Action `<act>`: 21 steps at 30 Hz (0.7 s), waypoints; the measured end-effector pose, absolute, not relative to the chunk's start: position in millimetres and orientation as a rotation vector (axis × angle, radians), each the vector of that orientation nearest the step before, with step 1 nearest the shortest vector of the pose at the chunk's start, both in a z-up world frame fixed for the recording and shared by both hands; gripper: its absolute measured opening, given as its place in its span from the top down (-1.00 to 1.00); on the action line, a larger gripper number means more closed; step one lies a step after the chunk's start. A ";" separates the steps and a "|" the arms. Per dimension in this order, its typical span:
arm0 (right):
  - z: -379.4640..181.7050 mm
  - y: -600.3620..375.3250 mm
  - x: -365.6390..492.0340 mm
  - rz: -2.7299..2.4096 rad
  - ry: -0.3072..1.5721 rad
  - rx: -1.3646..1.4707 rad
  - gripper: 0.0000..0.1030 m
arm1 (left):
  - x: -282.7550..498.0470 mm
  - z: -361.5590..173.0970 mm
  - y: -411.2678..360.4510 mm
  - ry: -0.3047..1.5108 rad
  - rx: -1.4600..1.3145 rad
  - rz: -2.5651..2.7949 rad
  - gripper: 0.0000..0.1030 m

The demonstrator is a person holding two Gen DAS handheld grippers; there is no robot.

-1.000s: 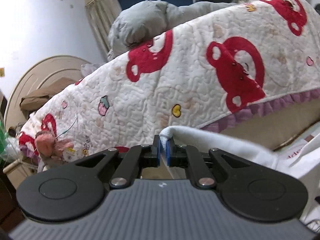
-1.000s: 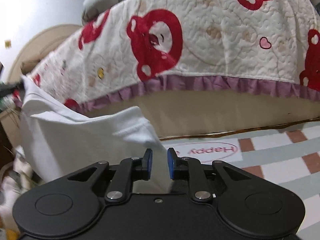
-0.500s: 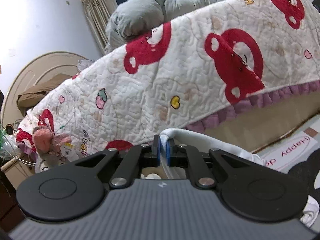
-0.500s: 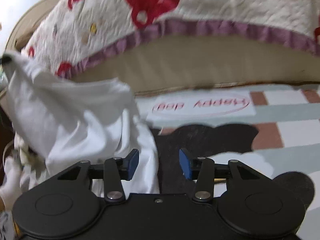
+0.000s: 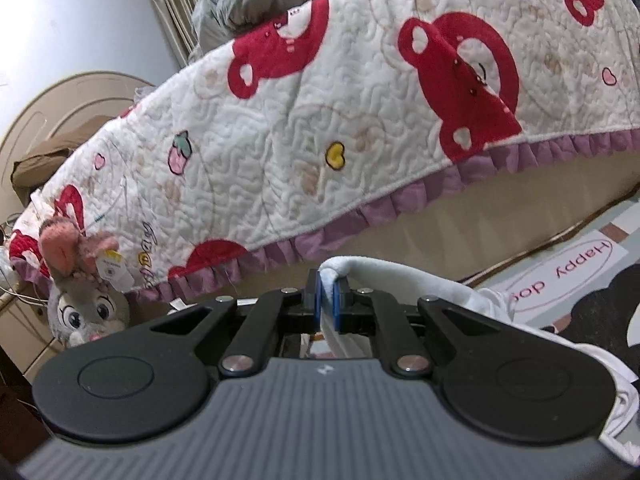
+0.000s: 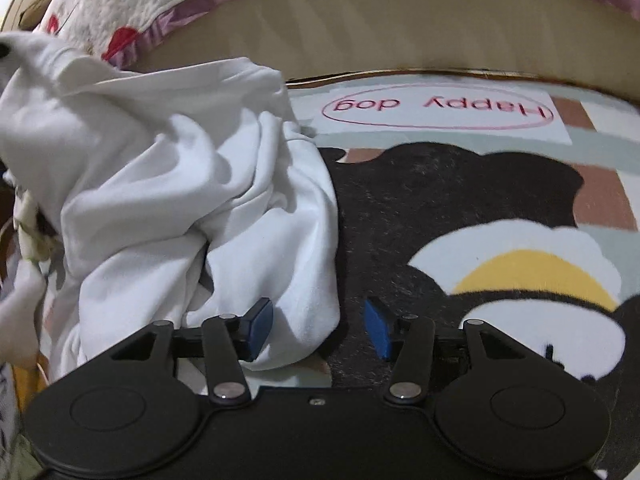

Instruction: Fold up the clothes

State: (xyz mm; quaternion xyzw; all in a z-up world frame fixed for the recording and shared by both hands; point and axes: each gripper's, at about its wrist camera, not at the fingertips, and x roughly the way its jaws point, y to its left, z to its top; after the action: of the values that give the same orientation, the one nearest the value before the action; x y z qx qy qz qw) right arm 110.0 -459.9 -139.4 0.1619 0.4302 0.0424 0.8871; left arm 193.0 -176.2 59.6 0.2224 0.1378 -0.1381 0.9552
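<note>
A fold of the white garment (image 5: pixel 404 280) is being pinched between the closed pads of the left tool (image 5: pixel 328 298), the cloth trailing off to the right. The jaws of the right tool (image 6: pixel 320 326) have just been opening and are standing apart; the garment's lower edge (image 6: pixel 192 200) is lying between them against the left pad, unclamped. The crumpled cloth is being draped onto a patterned rug (image 6: pixel 460 200) reading "Happy dog". Behind, a quilted bed cover (image 5: pixel 360 120) with red bears is hanging down, and a plush rabbit (image 5: pixel 80 280) is sitting at its left corner.
</note>
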 end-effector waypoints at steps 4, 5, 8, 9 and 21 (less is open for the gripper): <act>-145.5 -462.2 110.9 0.108 0.915 0.383 -0.10 | 195.3 56.6 -173.8 0.295 0.461 -0.281 0.89; -146.0 -462.7 111.0 0.113 0.917 0.391 -0.10 | 197.7 56.4 -172.7 0.306 0.453 -0.280 0.89; -147.4 -464.1 111.5 0.126 0.922 0.414 -0.10 | 206.9 54.4 -168.6 0.353 0.416 -0.274 0.89; -147.8 -464.6 111.6 0.131 0.924 0.422 -0.10 | 210.4 52.8 -167.2 0.372 0.405 -0.269 0.89; -108.1 -487.9 90.6 0.239 0.705 0.499 -0.10 | 232.7 46.2 -143.4 0.453 0.327 -0.209 0.89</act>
State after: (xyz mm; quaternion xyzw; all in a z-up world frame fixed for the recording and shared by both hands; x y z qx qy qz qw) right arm 90.6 -487.9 -108.1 0.2414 0.3410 0.1154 0.9012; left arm 232.7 -143.4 46.2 0.1610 0.2231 -0.1032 0.9559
